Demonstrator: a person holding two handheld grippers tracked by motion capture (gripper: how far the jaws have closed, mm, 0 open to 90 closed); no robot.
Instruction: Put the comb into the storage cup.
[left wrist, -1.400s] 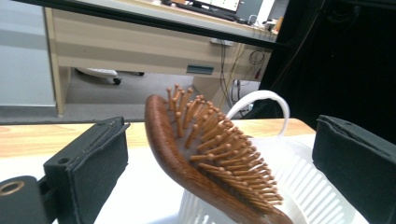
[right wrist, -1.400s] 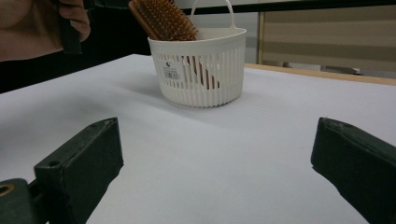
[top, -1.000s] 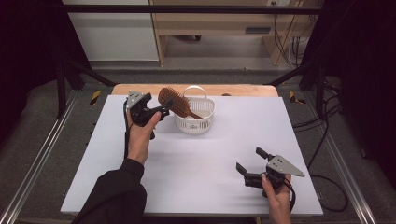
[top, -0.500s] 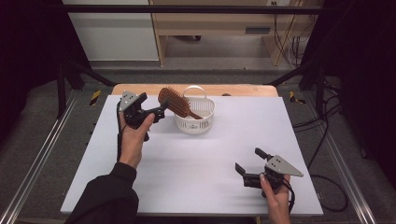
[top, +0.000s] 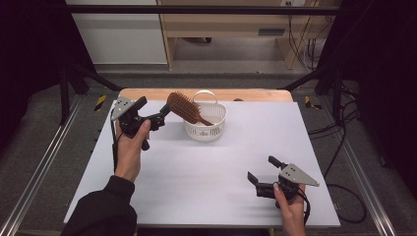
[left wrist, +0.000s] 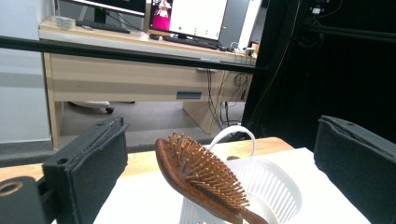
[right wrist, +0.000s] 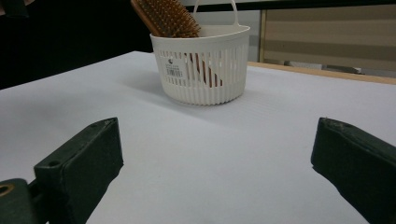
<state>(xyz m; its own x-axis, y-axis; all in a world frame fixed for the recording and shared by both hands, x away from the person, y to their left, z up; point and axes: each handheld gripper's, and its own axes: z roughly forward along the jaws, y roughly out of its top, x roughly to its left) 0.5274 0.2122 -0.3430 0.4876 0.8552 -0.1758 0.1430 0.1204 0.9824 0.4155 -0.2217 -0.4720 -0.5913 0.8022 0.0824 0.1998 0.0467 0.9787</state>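
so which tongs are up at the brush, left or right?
The left tongs, raised beside the brush head that leans out of the basket, jaws open. The right tongs sit low at the table's near edge, far from it.

1. From the high view you see the white table (top: 206, 182) lit evenly from above, while the floor and the frame's left and right edges fall into near black.
2. Your shadows are faint: a soft one lies under the white basket (right wrist: 201, 63) in the right gripper view.
3. No glare shows on the tabletop.
4. In both gripper views your near jaw pads look soft and out of focus; the wooden hairbrush (left wrist: 201, 182) stays fairly sharp.
5. The monitor (left wrist: 194, 17) behind glows overexposed.
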